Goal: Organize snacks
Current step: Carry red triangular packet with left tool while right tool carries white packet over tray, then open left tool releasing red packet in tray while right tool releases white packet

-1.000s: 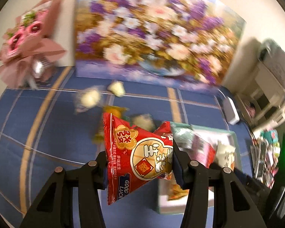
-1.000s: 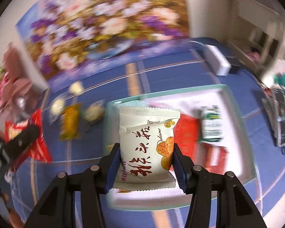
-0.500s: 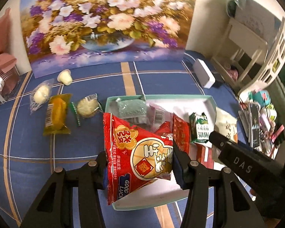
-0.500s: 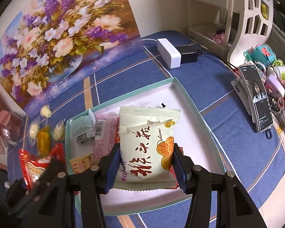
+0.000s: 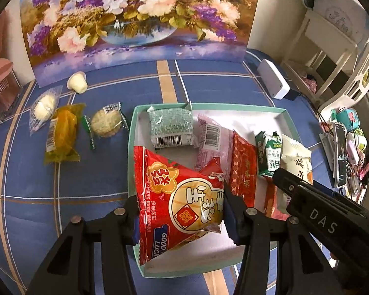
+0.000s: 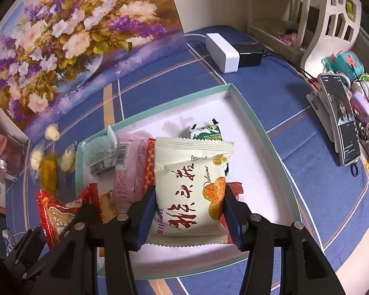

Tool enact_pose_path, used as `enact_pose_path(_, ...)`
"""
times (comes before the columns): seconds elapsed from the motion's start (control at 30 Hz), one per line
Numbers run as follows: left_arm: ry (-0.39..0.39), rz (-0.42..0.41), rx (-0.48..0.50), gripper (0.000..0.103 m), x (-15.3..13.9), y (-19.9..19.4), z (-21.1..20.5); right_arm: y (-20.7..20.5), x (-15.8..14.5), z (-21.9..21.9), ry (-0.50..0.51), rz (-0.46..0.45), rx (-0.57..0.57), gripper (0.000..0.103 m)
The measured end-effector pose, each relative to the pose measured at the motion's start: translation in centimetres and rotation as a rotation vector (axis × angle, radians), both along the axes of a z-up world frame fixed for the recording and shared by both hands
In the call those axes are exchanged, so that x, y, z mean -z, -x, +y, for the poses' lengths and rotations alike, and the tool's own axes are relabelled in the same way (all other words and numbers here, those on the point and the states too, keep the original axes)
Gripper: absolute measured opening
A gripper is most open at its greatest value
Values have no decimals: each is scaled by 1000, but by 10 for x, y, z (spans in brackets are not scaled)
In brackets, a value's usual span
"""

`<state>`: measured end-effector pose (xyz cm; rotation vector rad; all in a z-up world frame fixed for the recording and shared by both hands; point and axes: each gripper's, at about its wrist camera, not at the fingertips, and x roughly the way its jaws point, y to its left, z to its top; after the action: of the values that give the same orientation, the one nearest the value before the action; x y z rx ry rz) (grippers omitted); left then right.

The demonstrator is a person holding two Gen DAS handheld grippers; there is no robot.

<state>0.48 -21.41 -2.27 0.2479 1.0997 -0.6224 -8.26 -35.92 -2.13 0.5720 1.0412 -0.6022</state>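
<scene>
A red snack bag (image 5: 182,196) is clamped in the left gripper (image 5: 182,211) jaws over the tray (image 5: 131,132); a cream packet (image 6: 190,186) is clamped in the right gripper (image 6: 188,211) jaws, at 3 o'clock.

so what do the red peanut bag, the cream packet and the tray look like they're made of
Red peanut bag: glossy plastic film, judging by bright glare and creases.
Cream packet: matte-looking plastic film with zigzag-cut sealed ends; possibly paper-laminated.
Tray: looks like thin cardboard, teal outside and white inside, with straight folded walls and a dull finish.
</scene>
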Motion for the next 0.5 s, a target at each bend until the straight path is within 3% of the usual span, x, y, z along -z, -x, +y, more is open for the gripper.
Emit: enact_pose_path(0.5, 19, 75, -28, 55, 14, -5, 2, -3, 12, -1, -22, 21, 8, 56)
